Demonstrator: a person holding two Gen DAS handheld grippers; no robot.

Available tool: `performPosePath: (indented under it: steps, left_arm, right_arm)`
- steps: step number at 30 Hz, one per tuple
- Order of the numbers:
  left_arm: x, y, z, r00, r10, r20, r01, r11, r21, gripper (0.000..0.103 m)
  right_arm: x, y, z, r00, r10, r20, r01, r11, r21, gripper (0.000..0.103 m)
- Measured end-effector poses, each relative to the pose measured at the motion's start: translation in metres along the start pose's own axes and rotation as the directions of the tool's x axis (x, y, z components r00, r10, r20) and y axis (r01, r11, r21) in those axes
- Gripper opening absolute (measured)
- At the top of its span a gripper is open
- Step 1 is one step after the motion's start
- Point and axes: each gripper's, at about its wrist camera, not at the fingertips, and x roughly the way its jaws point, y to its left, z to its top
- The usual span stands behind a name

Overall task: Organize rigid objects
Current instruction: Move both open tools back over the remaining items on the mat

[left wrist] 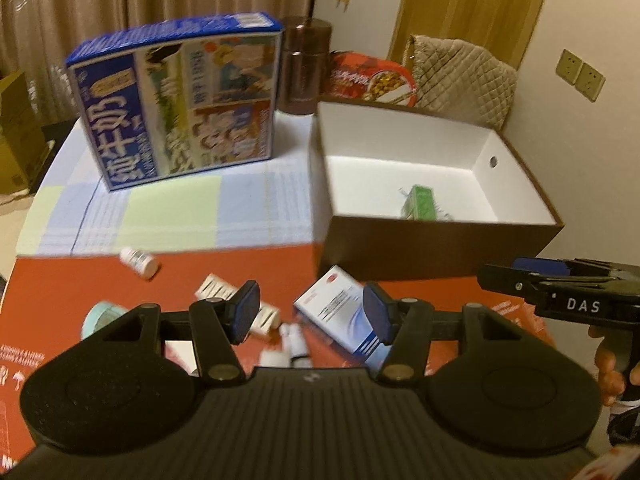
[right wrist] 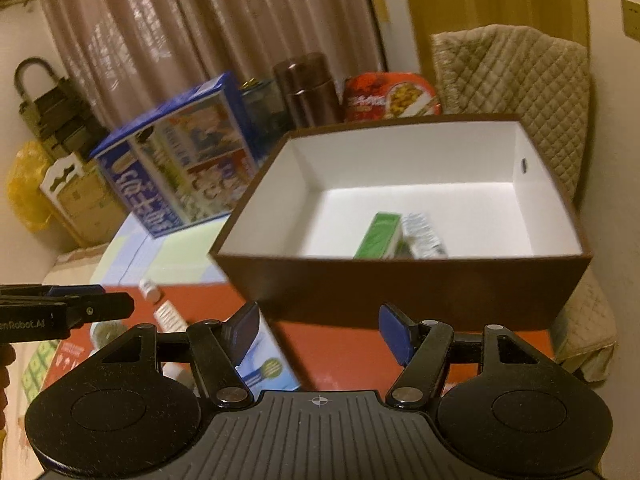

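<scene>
Both my left gripper (left wrist: 311,312) and right gripper (right wrist: 319,330) hover with fingers spread and empty, so I'd drop the left squarely over the white-and-blue medicine carton (left wrist: 340,316) lying near the brown open cardboard box (left wrist: 440,248), then pinch its long sides.

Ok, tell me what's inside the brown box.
Inside the brown box: a green carton beside a silvery blister pack. The near wall hides the floor just behind it.
</scene>
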Motion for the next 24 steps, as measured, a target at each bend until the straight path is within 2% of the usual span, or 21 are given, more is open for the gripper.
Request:
performPosePath:
  steps: [14, 24]
  left_arm:
    - [-0.010, 0.043, -0.047, 0.996, 0.060, -0.061, -0.065, 0.995, -0.077, 0.053]
    - [-0.008, 0.059, -0.065, 0.993, 0.069, -0.090, -0.079, 0.991, -0.106, 0.053]
  right_arm:
    - [0.028, 0.048, -0.027, 0.992, 0.062, -0.113, -0.075, 0.991, -0.110, 0.063]
    - [0.051, 0.066, -0.046, 0.982, 0.057, -0.180, -0.084, 0.985, -0.148, 0.063]
